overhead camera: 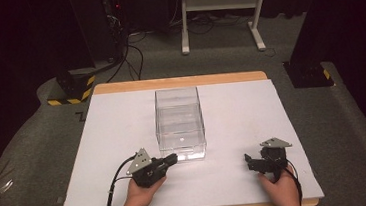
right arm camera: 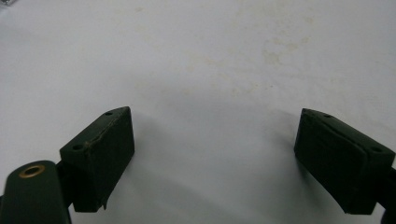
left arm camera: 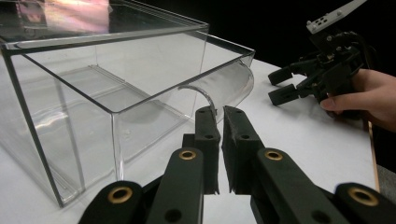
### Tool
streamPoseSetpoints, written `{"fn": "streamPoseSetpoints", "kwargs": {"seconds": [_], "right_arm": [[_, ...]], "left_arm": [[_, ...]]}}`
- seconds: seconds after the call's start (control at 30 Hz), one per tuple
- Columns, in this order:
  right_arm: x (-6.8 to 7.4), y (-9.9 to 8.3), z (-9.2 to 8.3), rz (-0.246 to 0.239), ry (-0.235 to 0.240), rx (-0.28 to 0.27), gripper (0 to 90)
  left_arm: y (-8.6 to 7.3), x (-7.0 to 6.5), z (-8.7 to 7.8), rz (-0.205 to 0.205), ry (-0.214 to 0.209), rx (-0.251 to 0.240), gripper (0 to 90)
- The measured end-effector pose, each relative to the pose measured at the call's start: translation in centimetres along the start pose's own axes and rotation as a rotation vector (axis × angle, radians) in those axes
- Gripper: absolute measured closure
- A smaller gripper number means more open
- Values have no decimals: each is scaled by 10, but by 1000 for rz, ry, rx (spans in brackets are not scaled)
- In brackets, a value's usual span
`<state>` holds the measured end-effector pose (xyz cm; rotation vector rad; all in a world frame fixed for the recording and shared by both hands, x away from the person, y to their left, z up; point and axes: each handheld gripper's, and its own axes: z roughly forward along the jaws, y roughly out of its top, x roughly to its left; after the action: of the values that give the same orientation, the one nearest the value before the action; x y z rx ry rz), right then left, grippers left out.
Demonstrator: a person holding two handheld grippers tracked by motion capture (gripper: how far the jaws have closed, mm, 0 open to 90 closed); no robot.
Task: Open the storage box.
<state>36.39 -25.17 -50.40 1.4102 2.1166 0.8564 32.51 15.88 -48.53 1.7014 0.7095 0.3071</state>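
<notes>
Box [overhead camera: 180, 123] sits on the desk [overhead camera: 114, 139], just ahead of the left claw [overhead camera: 172, 158], whose jaws are pressed together, not gripping it. Right claw [overhead camera: 249, 161] rests spread, well apart. Handling looks unstarted.

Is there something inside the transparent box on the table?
The clear box looks empty: through its walls only its own floor and the white table show. Reflections blur the far corner.

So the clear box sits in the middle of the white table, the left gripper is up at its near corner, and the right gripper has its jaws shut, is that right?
Not quite. The right gripper has its jaws wide open over bare white table, as the right gripper view shows. The rest holds: the clear box sits mid-table and the left gripper is at its near corner.
</notes>
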Motion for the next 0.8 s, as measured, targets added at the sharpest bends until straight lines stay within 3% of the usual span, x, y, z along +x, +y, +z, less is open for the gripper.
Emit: {"fn": "streamPoseSetpoints", "kwargs": {"seconds": [0.8], "right_arm": [[0,0,0,-1,0,-1,125]], "left_arm": [[-8,-33,-23,38,-43,45,857]]}}
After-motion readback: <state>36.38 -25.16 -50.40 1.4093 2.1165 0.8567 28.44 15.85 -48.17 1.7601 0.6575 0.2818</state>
